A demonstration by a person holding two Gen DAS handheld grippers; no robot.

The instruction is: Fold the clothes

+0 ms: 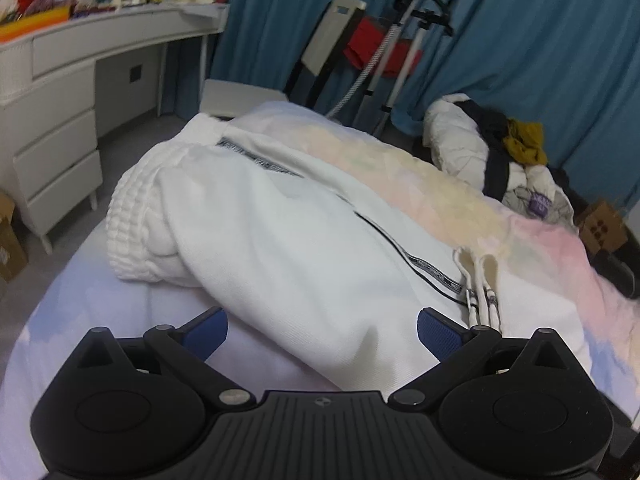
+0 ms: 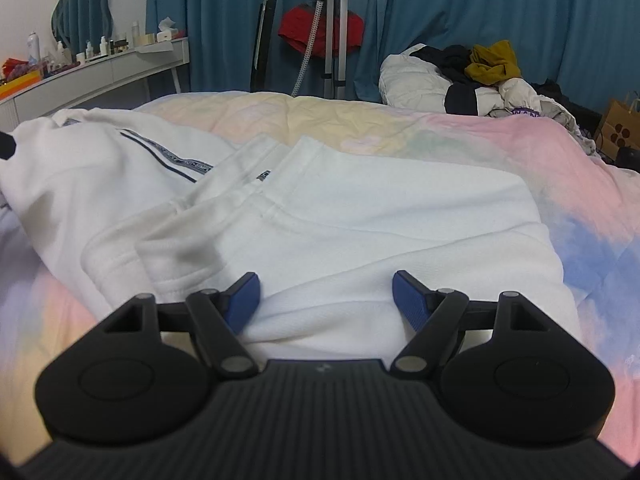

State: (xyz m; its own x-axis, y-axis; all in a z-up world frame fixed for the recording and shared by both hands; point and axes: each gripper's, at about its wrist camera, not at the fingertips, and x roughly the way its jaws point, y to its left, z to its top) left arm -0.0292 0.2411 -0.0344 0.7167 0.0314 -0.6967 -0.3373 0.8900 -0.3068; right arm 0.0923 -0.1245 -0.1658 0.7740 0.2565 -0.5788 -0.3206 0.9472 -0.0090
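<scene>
Two hand-held grippers face a white garment [image 1: 304, 216] spread on a bed [image 2: 480, 148] with a pastel quilt.

Left gripper [image 1: 322, 334]: jaws spread wide. Its blue pads [image 1: 438, 338] stand on either side of the garment's near edge, and none of the fabric is pinched. In the left wrist view, a dark printed stripe [image 1: 404, 254] runs along the garment from far left to near right. Two white drawcords [image 1: 480, 280] lie just right of the stripe's near end. A white ribbed knit piece [image 1: 136, 224] lies at the garment's left side, touching it.

Right gripper [image 2: 326, 302]: jaws spread, with white fabric between the pads [image 2: 410, 300]. No grip on the cloth is visible. Whether the pads touch the fabric cannot be told. In the right wrist view, the garment lies in overlapping layers, a folded panel [image 2: 360, 216] nearest and the striped section at far left.

Far side of the room: blue curtains [image 2: 500, 8], a white dresser [image 1: 60, 128] on the left, and a clothes pile [image 2: 460, 76] at far right.
</scene>
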